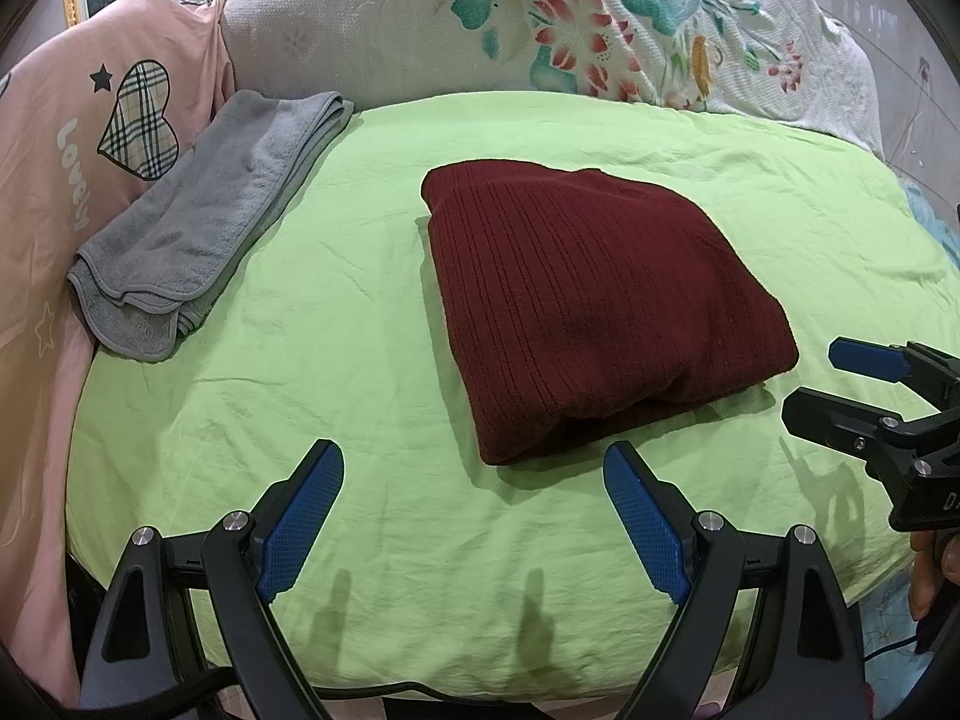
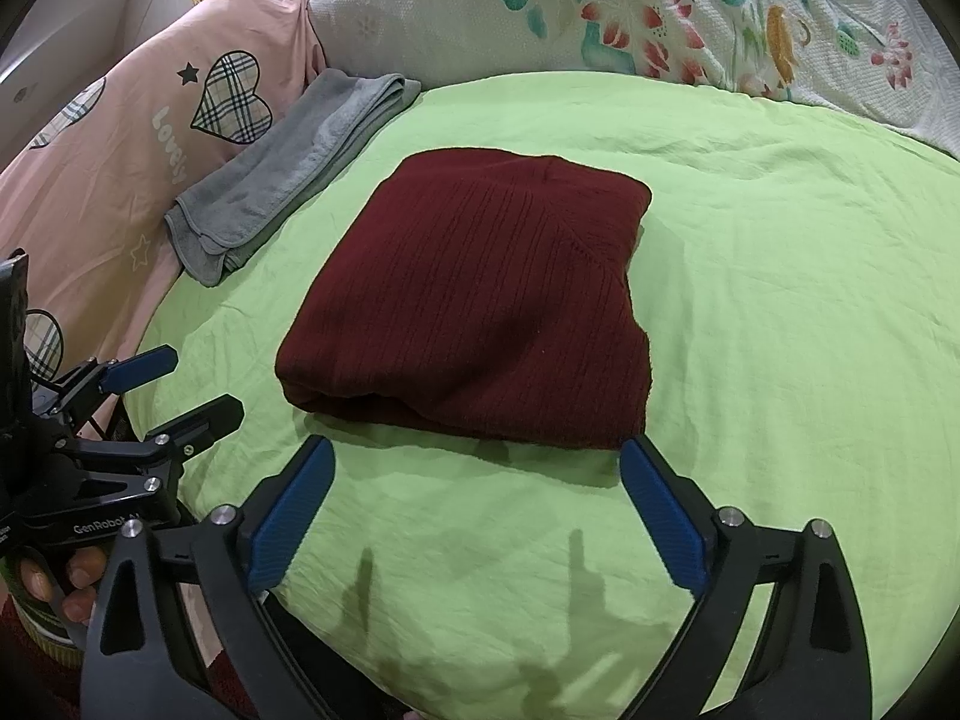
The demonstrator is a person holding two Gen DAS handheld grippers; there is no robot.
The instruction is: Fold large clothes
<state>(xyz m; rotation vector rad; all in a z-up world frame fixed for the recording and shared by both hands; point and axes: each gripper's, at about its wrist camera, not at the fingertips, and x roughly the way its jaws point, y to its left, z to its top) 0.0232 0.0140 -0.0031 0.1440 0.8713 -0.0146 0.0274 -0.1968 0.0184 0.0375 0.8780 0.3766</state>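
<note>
1. We see a green sheet covering the bed.
2. Our folded maroon sweater lies at its middle.
3. A folded grey towel rests at the sheet's left edge.
4. Our left tool and right tool hover spread, holding nothing, just short of the sweater.

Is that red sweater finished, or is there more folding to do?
It looks finished: the maroon sweater lies as a compact folded block on the green sheet. Nothing is in hand; the left gripper and right gripper both have their jaws open and empty, short of it. The grey towel beside it is folded too.
</note>
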